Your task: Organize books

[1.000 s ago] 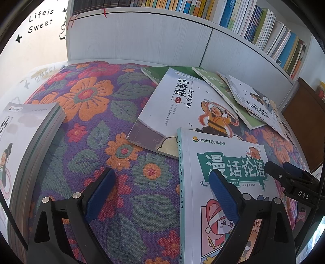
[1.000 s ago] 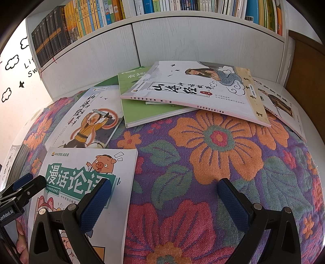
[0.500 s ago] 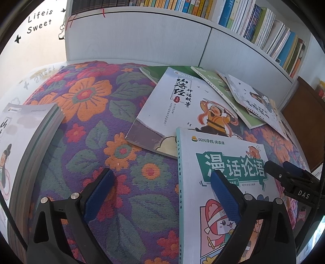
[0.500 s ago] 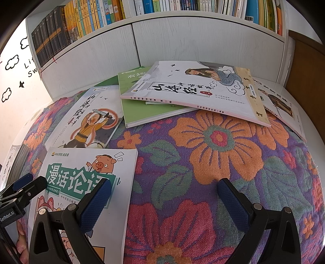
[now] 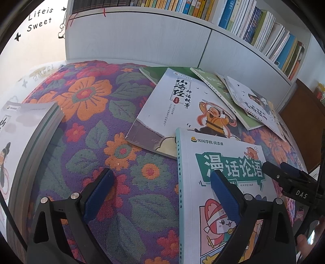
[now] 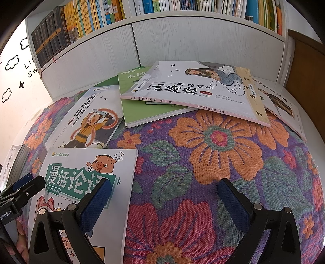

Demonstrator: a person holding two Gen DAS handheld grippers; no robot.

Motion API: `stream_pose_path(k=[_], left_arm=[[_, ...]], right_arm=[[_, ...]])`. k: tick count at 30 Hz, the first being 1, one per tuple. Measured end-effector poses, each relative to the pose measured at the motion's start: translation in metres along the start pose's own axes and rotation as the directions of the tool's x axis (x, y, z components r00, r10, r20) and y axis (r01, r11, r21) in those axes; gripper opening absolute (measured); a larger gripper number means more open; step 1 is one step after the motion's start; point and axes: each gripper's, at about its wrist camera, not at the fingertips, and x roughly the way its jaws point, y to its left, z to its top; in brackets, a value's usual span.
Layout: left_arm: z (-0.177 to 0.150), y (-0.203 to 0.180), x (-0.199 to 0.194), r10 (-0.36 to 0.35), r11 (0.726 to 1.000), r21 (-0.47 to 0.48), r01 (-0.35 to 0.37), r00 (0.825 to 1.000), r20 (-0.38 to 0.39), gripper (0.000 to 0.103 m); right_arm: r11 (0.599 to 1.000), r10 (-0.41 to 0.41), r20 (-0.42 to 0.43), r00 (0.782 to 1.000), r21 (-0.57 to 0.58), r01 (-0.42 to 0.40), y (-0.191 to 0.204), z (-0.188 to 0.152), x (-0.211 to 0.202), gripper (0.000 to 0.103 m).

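Found the left gripper [image 5: 161,174] nearest, fingers spread wide with nothing pinched. Caught its right finger over the cover of the green-titled comic book [image 5: 213,146] and its left finger over the bare floral cloth [image 5: 91,97], with the book's teal spine running between the two. Could not tell whether that finger touched the cover.

Found the right gripper [image 6: 164,182] just beside it, fingers likewise spread and holding nothing. Caught its left finger over the right part of the same cover and its right finger over cloth, with the book's right edge between them. Glimpsed bits of a person's hand at the near corners of both views.

Saw the comic book lying flat on the cloth-covered worktop at the near edge, its far edge overlapping the near corner of the swordsman book [image 5: 182,105]. Noted a neat stack of books [image 5: 24,130] well apart at the near left.

Farther back, found a green book [image 6: 138,113] lying partly under a white book with a seated figure on clouds [image 6: 203,89], and another thin white book [image 6: 284,109] tucked under that one's right end.

Beyond them all, made out the white bookcase [image 6: 182,36], with its row of upright books [image 6: 101,12].
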Motion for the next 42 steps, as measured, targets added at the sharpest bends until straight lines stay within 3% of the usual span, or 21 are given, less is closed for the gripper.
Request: stream_pose_path(k=[10, 16, 18, 20, 22, 23, 25, 27, 29, 31, 34, 41, 42], left_arm=[[0.000, -0.002, 0.001, 0.015, 1.000, 0.015, -0.015, 1.000, -0.006, 0.096], [0.001, -0.002, 0.001, 0.015, 1.000, 0.015, -0.015, 1.000, -0.007, 0.096], [0.003, -0.005, 0.002, 0.036, 0.999, 0.025, -0.036, 0.999, -0.024, 0.096], [0.011, -0.007, 0.001, 0.025, 1.000, -0.006, -0.025, 0.997, -0.073, 0.083], [0.033, -0.007, -0.001, -0.086, 0.994, -0.080, 0.077, 0.989, -0.116, 0.073], [0.048, -0.009, -0.003, -0.120, 0.988, -0.114, 0.107, 0.986, -0.113, 0.073], [0.080, -0.022, -0.010, -0.109, 0.988, -0.115, 0.102, 0.993, -0.056, 0.073], [0.106, -0.050, -0.014, -0.049, 0.999, -0.018, 0.049, 0.999, 0.023, 0.073], [0.121, -0.081, -0.004, -0.049, 0.995, 0.087, 0.044, 0.997, 0.052, 0.073], [0.128, -0.107, 0.018, -0.057, 0.988, 0.146, 0.050, 0.998, 0.040, 0.073], [0.130, -0.129, 0.055, -0.047, 0.982, 0.185, 0.048, 0.999, -0.007, 0.073], [0.117, -0.156, 0.114, -0.083, 0.973, 0.205, 0.107, 0.989, -0.124, 0.074], [0.114, -0.159, 0.116, -0.099, 0.971, 0.207, 0.123, 0.987, -0.123, 0.078]], right_arm=[[1.000, 0.006, -0.006, 1.000, 0.002, -0.006, 0.001, 0.001, 0.000, 0.103], [0.998, 0.043, -0.095, 0.995, -0.051, -0.048, 0.000, 0.006, 0.002, 0.103], [0.995, 0.076, -0.083, 0.994, -0.059, -0.081, -0.004, 0.004, 0.000, 0.103], [0.991, 0.101, -0.126, 0.987, -0.070, -0.110, -0.008, 0.007, 0.000, 0.103], [0.987, 0.160, -0.177, 0.971, 0.002, -0.162, -0.023, 0.016, -0.008, 0.101], [0.972, 0.232, -0.161, 0.959, 0.071, -0.223, -0.037, 0.022, -0.017, 0.096], [0.948, 0.302, -0.087, 0.949, 0.135, -0.289, -0.063, 0.038, -0.036, 0.095], [0.961, 0.234, -0.021, 0.972, 0.158, -0.228, -0.088, 0.057, -0.052, 0.095], [0.962, 0.199, 0.015, 0.980, 0.186, -0.199, -0.110, 0.074, -0.055, 0.095], [0.953, 0.210, 0.010, 0.978, 0.220, -0.207, -0.125, 0.088, -0.043, 0.095], [0.956, 0.165, -0.006, 0.986, 0.246, -0.159, -0.137, 0.101, -0.018, 0.095], [0.954, 0.142, -0.080, 0.987, 0.278, -0.115, -0.152, 0.105, 0.042, 0.096], [0.953, 0.150, -0.089, 0.985, 0.278, -0.120, -0.153, 0.104, 0.046, 0.096]])
